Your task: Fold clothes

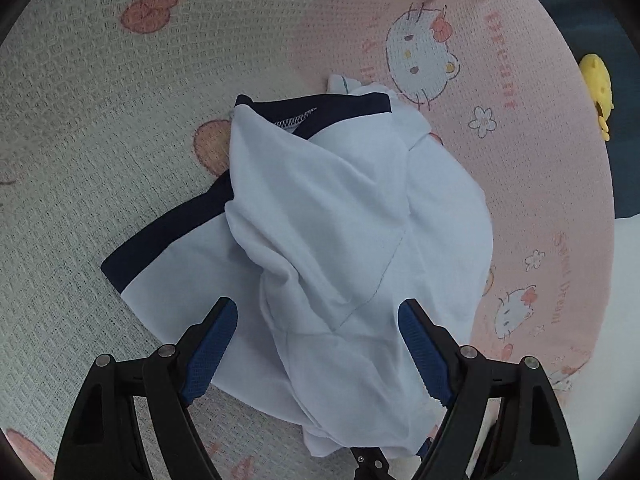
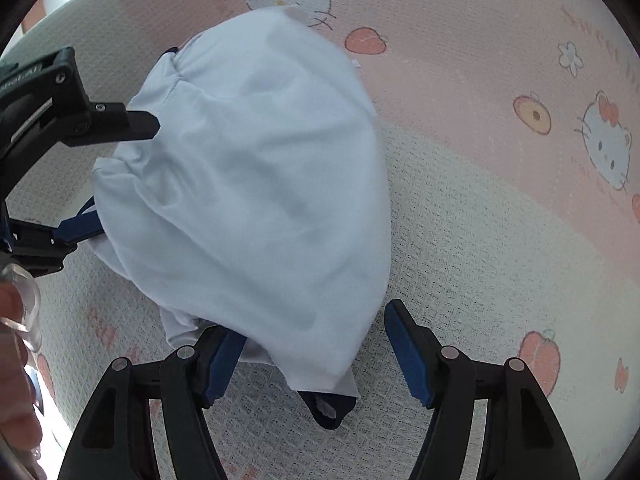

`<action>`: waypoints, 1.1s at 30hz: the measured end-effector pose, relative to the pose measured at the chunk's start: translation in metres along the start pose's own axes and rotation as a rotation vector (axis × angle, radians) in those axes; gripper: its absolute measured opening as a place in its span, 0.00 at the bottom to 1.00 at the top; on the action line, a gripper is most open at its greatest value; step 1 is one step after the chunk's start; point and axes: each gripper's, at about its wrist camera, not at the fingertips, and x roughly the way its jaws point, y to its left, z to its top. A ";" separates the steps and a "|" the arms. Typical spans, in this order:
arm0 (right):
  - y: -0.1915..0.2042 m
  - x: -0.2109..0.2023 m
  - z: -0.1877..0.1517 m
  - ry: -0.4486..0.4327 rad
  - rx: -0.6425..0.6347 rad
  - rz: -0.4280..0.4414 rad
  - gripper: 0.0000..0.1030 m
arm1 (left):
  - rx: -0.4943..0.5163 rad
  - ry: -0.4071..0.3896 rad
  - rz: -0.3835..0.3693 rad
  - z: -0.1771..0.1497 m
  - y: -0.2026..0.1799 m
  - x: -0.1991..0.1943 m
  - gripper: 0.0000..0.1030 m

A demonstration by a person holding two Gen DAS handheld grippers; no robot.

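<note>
On the pink and cream cartoon-print sheet [image 1: 100, 128] we see a crumpled white garment [image 1: 340, 208] with navy trim. Our left gripper [image 1: 318, 312] and right gripper [image 2: 316, 320] both stand wide over its near edges, gripping nothing.

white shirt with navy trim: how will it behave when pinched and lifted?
The white shirt is probably floppy: it lies crumpled in soft folds, so it should drape and unfold. Likely light, being thin knit. Its loose layers may slide apart on the woven mat.

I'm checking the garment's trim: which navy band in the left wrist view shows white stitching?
The upper navy band, at the far edge of the white garment. White zigzag stitching shows along it; the lower-left navy band is plain.
</note>
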 end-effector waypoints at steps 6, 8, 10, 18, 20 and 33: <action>0.003 0.003 0.004 -0.019 0.004 0.022 0.51 | 0.063 -0.011 0.044 -0.001 -0.016 0.004 0.49; 0.008 0.002 0.005 -0.031 -0.022 0.033 0.31 | 0.105 -0.015 0.047 -0.001 -0.023 0.005 0.37; 0.016 0.000 0.006 -0.044 -0.063 0.031 0.11 | 0.160 -0.023 0.069 -0.002 -0.033 0.003 0.30; 0.024 -0.034 0.019 -0.155 -0.109 0.011 0.06 | 0.247 -0.063 0.003 -0.007 -0.052 -0.039 0.22; 0.018 -0.052 0.030 -0.205 -0.102 -0.004 0.06 | 0.255 -0.084 -0.039 -0.010 -0.058 -0.055 0.21; -0.073 -0.151 0.042 -0.351 0.025 -0.094 0.03 | 0.399 -0.196 -0.177 -0.043 -0.136 -0.125 0.20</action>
